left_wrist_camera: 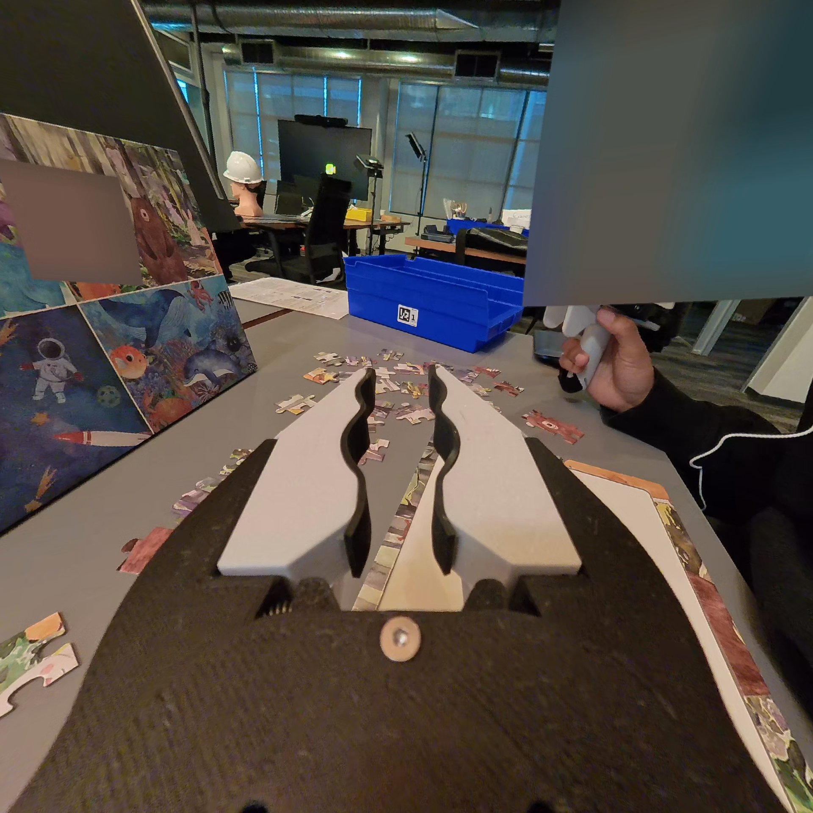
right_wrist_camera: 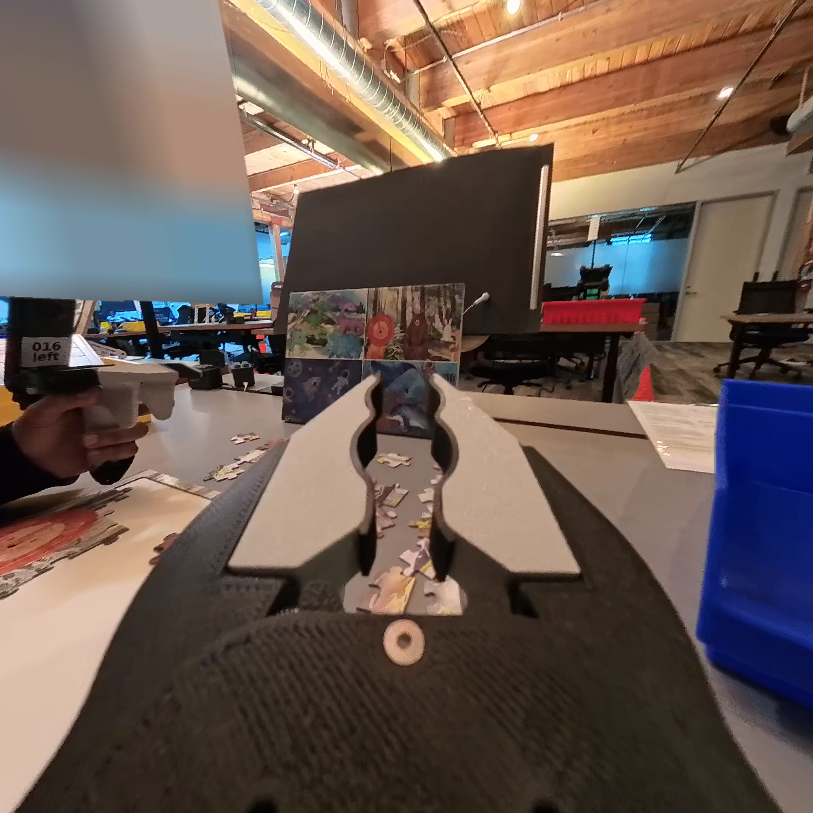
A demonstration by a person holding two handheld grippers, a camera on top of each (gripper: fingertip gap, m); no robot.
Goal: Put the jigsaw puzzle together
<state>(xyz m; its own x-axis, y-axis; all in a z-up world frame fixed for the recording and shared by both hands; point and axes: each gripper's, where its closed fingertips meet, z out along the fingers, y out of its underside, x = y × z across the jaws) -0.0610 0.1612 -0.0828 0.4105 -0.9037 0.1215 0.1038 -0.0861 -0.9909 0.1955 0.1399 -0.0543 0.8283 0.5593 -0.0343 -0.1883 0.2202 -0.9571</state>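
Loose jigsaw pieces (left_wrist_camera: 409, 387) lie scattered on the grey table (left_wrist_camera: 281, 360); they also show in the right wrist view (right_wrist_camera: 396, 492). A white puzzle board (left_wrist_camera: 651, 572) with fitted border pieces lies at the right; in the right wrist view the board (right_wrist_camera: 79, 585) carries a part-built orange lion (right_wrist_camera: 48, 541). A brown bear piece (left_wrist_camera: 552, 426) lies apart. My left gripper (left_wrist_camera: 401, 374) is open and empty above the board's edge, pointing at the pile. My right gripper (right_wrist_camera: 404, 380) is open and empty above loose pieces. Each gripper shows hand-held in the other's view.
The puzzle box picture (left_wrist_camera: 88, 330) stands upright at the left, seen also in the right wrist view (right_wrist_camera: 374, 352). A blue bin (left_wrist_camera: 431, 294) sits at the table's far side, close on the right in the right wrist view (right_wrist_camera: 765, 550). A paper sheet (left_wrist_camera: 290, 294) lies beside it. The grippers' ends are close to 25 centimetres from one another.
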